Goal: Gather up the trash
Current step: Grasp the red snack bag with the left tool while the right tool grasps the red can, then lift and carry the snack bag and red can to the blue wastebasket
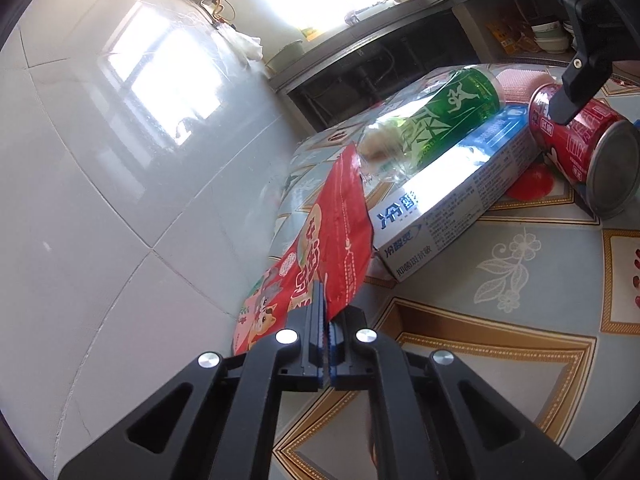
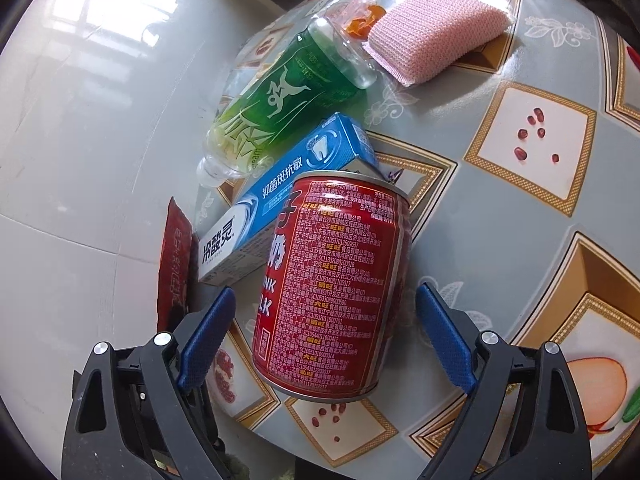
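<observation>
Fingers of your left gripper [image 1: 325, 320] pinch the red snack wrapper [image 1: 332, 236]; your right gripper [image 2: 326, 334], spread wide, straddles the red can [image 2: 336, 284] for grasping.

On the table we've got one red can [image 2: 332, 284], one green bottle [image 2: 280, 100], one toothpaste box [image 2: 280, 196], one red snack wrapper [image 1: 332, 236] and one pink sponge [image 2: 436, 36].

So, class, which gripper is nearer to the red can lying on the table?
Right. The right gripper straddles the red can, pads clear of it; the left gripper pinches the red snack bag beyond the toothpaste box.
</observation>
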Demonstrator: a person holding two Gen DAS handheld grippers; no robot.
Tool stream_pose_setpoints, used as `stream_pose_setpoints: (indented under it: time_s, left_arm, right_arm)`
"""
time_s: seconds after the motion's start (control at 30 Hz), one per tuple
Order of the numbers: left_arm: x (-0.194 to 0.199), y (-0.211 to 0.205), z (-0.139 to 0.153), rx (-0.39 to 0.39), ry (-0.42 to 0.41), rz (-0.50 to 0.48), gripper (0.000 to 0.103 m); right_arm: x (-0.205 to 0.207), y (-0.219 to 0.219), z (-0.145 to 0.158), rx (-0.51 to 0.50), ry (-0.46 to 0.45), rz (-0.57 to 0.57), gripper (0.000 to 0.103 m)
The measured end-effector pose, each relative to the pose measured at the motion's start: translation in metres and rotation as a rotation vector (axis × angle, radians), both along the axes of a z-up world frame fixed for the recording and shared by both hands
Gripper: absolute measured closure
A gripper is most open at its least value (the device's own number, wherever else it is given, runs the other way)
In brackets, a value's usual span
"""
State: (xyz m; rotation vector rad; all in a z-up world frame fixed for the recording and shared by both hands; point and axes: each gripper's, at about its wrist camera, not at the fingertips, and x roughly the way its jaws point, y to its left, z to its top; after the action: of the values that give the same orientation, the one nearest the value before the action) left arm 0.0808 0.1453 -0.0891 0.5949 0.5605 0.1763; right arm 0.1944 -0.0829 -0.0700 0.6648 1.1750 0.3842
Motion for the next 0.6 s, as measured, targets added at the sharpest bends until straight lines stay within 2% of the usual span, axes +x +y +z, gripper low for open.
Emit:
stream_pose_setpoints:
  time_s: [0.1, 0.27, 0.6]
  left_arm:
    - [-0.004, 0.0, 0.003, 0.01, -0.016, 0.003, 0.102]
    - [-0.006, -0.001, 0.004, 0.008, -0.025, 0.007, 0.102]
    - [-0.008, -0.003, 0.012, 0.01, -0.034, 0.012, 0.102]
  right_arm:
    - [0.001, 0.001, -0.001, 0.012, 0.01, -0.002, 0.022]
    - [-0.003, -0.009, -0.001, 0.033, 0.032, -0.006, 0.037]
    - [-0.012, -0.021, -0.004, 0.08, 0.048, -0.018, 0.038]
